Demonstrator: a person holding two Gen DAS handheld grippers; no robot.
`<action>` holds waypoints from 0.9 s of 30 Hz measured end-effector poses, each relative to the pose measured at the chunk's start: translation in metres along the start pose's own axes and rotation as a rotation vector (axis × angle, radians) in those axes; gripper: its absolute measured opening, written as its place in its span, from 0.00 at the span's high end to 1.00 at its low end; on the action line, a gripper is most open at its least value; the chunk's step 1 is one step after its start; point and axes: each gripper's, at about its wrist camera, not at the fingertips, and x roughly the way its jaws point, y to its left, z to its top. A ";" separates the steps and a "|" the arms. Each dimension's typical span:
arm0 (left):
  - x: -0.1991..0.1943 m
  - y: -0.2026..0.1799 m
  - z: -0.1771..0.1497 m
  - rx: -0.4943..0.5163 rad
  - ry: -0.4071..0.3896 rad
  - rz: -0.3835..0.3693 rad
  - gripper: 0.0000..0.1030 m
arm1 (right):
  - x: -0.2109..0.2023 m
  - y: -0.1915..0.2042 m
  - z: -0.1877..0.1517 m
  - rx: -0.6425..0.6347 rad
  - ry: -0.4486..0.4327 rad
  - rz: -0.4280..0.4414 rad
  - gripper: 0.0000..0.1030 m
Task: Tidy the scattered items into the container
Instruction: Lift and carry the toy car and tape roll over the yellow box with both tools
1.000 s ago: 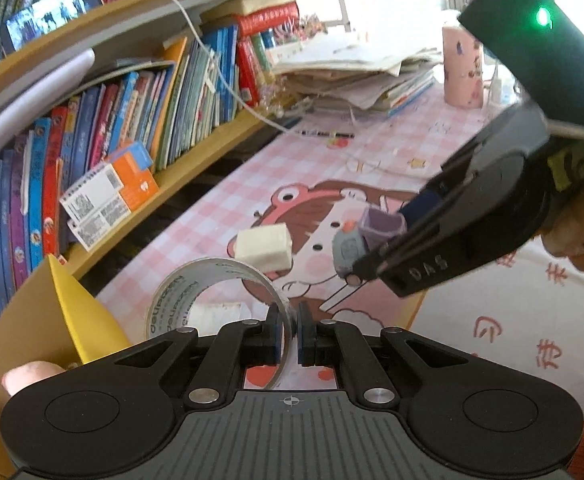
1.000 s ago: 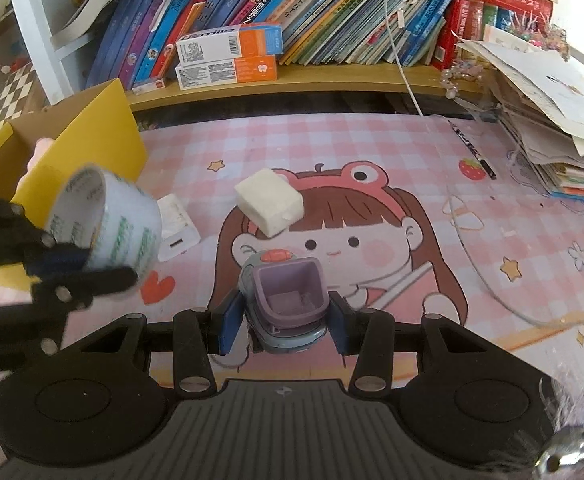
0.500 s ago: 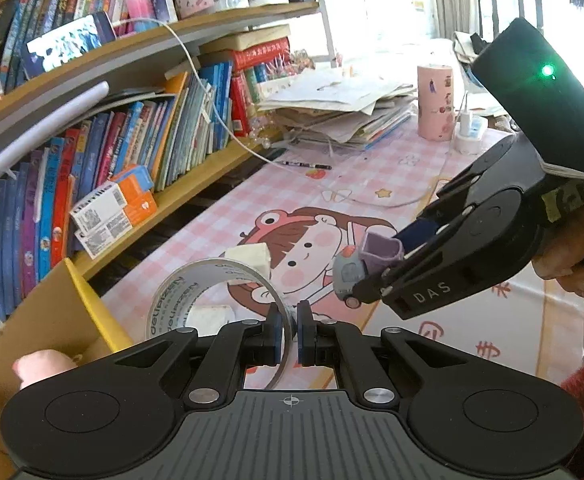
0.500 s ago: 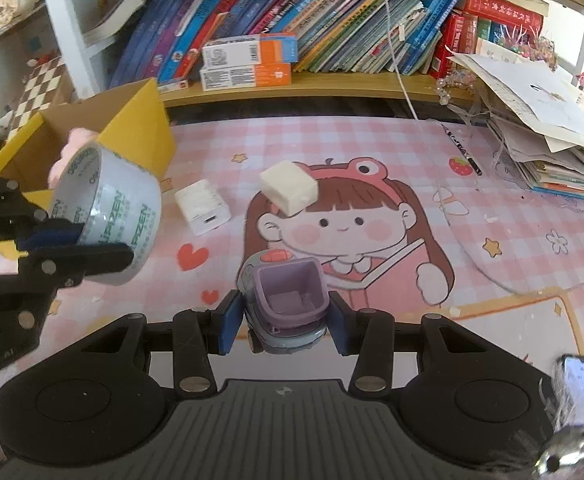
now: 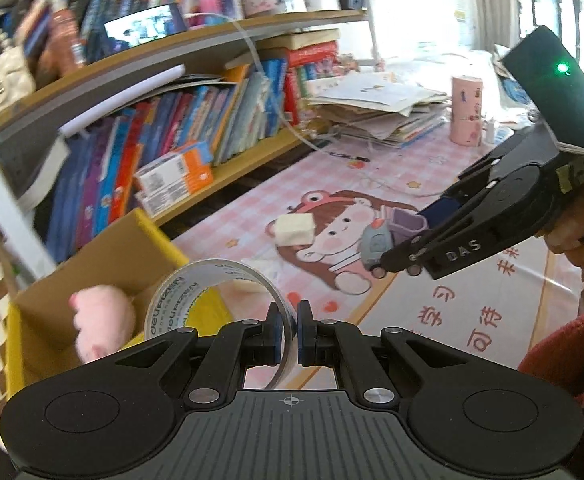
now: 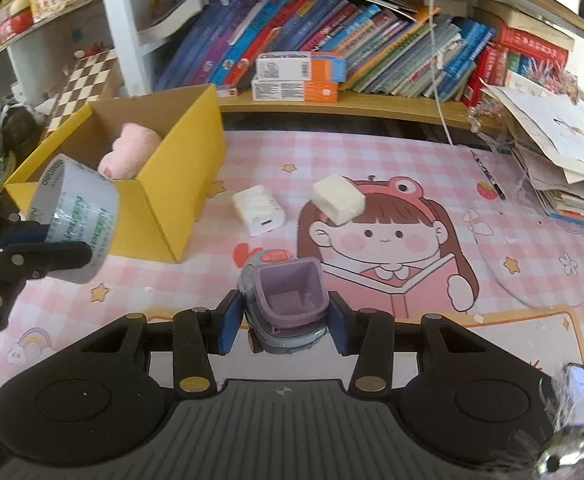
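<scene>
My left gripper (image 5: 288,328) is shut on the wall of a clear tape roll (image 5: 195,288), held in the air beside the yellow cardboard box (image 5: 159,236); the tape roll (image 6: 77,216) also shows at the left of the right wrist view. Inside the box (image 6: 187,160) lies a pink plush toy (image 6: 131,148). My right gripper (image 6: 283,320) is shut on a small grey-and-purple toy car (image 6: 287,300), lifted above the mat. On the mat lie a white charger block (image 6: 257,210) and a cream eraser-like block (image 6: 338,198).
A bookshelf (image 6: 332,40) full of books runs along the back, with orange-and-white cartons (image 6: 296,76) on its ledge. A paper stack (image 6: 564,160) fills the right side, a pink cup (image 5: 466,110) stands beyond it. A cable (image 6: 440,80) hangs down. A phone (image 6: 582,384) lies lower right.
Both grippers have risen and drawn back with their loads. The left one swung toward the box, so its open top and the pink plush now show.
</scene>
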 end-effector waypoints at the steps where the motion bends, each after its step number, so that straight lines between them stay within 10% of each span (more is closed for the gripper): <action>1: -0.003 0.002 -0.002 -0.010 0.000 0.008 0.94 | -0.001 0.002 0.000 -0.006 0.000 0.003 0.59; 27: -0.030 0.045 -0.017 -0.166 -0.066 0.143 0.94 | -0.006 0.060 0.037 -0.190 -0.049 0.089 0.59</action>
